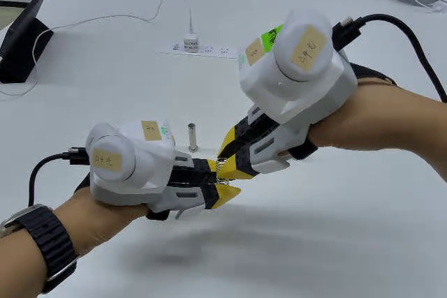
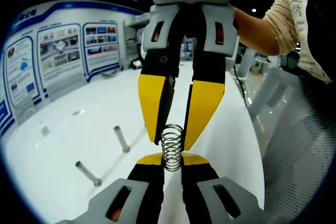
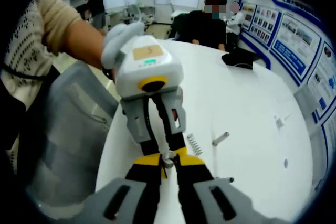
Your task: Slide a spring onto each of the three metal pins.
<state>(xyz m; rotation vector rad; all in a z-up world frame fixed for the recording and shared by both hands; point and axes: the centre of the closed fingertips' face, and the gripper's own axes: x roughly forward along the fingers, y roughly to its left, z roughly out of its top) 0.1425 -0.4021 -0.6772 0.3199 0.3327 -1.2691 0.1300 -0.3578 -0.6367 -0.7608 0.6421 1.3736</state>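
1. We see the small coiled steel spring (image 2: 171,141) held above the white counter's (image 2: 68,135) middle.
2. The left gripper (image 2: 172,159) clamps its fingers on one end, the right gripper (image 3: 168,161) on the other.
3. A short grey metal pin (image 1: 192,137) stands upright nearby.

left tool (image 1: 224,181): yellow tips, black arms (white body) | spring (image 2: 171,148): silver | table (image 1: 335,228): white

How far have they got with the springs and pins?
Nothing looks finished: the near pin and far pin stand bare. In hand: the left gripper grips a spring, while the jaws of the right gripper flank it. A loose spring lies on the table. Every pin seen still needs its spring.
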